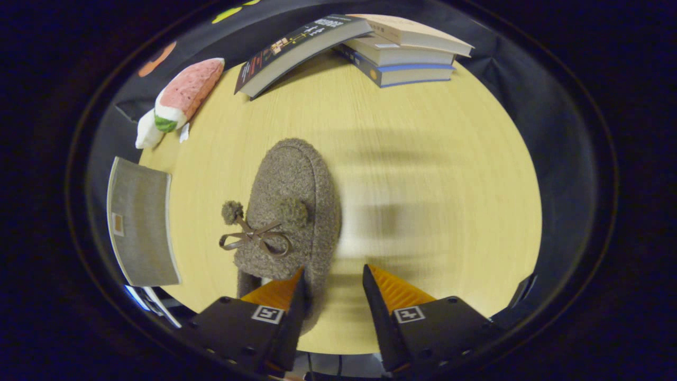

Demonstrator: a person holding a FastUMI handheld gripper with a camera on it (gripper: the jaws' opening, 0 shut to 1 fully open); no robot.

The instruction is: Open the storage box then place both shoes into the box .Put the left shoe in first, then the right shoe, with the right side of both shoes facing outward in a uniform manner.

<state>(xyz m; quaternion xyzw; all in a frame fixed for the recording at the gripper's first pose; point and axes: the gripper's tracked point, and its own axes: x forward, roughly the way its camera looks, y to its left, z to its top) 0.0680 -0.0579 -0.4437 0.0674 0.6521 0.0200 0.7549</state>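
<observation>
A fuzzy brown shoe with a ribbon bow and two pompoms lies on the wooden table, toe pointing away from me. My gripper is open at its heel end. One finger sits over the shoe's opening and the other stands apart over bare table, so the shoe's side wall lies between them, touching only the first. The grey fabric storage box stands at the table's edge, off to the side of the shoe; I cannot tell if it is open.
A stack of books with one book leaning on it lies at the far end of the table. A watermelon-slice plush toy rests at the far corner beyond the box.
</observation>
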